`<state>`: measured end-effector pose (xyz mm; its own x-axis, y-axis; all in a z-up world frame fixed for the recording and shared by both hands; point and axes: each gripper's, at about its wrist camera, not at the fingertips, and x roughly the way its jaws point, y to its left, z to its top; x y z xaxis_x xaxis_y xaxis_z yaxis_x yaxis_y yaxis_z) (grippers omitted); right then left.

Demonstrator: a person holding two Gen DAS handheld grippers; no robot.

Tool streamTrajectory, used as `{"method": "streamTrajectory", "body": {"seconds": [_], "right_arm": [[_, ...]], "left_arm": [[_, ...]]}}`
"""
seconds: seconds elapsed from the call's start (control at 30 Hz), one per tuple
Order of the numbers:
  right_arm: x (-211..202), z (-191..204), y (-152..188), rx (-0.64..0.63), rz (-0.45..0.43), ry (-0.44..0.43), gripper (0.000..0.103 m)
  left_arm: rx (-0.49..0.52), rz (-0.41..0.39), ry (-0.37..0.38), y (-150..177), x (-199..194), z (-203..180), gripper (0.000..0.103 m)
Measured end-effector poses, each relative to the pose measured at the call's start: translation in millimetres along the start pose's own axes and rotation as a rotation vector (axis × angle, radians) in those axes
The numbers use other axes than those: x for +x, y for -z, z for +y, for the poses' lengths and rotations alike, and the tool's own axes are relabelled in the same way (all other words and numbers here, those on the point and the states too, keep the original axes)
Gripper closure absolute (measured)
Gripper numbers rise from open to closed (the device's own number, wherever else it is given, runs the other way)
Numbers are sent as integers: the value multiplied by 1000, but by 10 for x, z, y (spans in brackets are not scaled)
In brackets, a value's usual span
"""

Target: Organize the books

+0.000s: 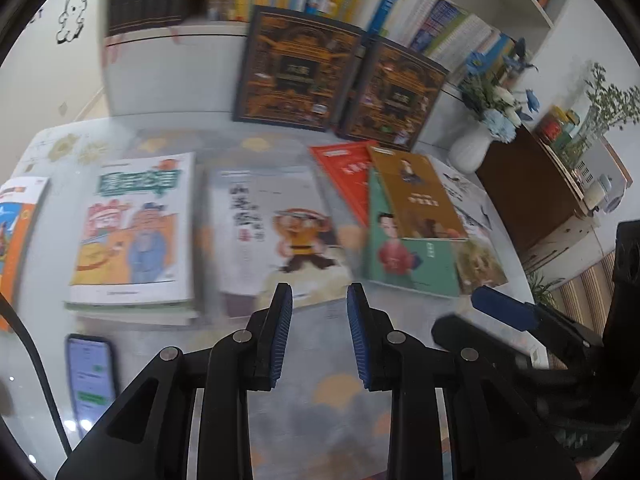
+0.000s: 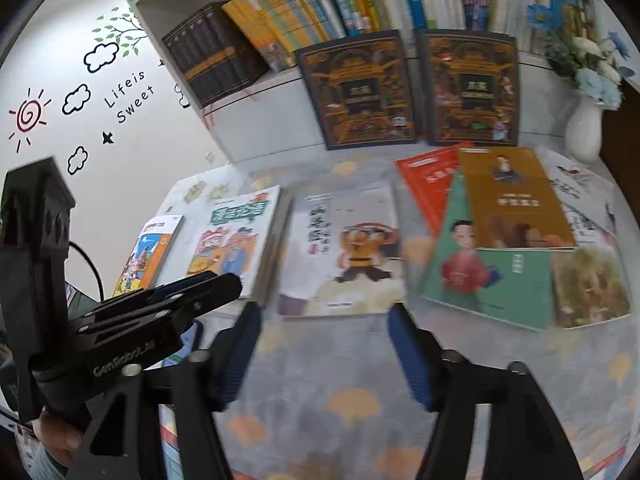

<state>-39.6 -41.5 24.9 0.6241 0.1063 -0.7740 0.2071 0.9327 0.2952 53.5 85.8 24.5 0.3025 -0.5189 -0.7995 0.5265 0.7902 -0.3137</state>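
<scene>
Hovering over the bench, you are holding both grippers empty: left gripper narrowly apart, right gripper wide; books are lying loose, heaped right, sorting remaining.

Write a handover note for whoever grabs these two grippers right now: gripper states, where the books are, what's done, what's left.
Left gripper: jaws slightly apart, nothing between them.
Right gripper: open, empty.
Books: all flat on the table. Monkey-cover book sits centre, cartoon-cover book to its left, orange-edged book further left. On the right, a loose pile: brown book on top of the green and red ones.
Done: no neat stack yet.
Left: gather and straighten them all.
</scene>
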Motion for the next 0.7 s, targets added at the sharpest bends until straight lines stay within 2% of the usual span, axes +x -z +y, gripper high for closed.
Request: {"method": "streamTrajectory", "body": {"seconds": [0.2, 0.47, 0.7], "right_arm": [[-170, -724, -36, 61, 1, -3, 24], [-272, -1788, -270, 198, -28, 66, 23], [41, -2450, -566, 221, 3, 146, 23]], "left_arm": [[59, 10, 2, -88, 235, -597, 77], [80, 56, 32, -370, 840, -1083, 53], [90, 95, 11, -567, 1504, -1246, 53]]}}
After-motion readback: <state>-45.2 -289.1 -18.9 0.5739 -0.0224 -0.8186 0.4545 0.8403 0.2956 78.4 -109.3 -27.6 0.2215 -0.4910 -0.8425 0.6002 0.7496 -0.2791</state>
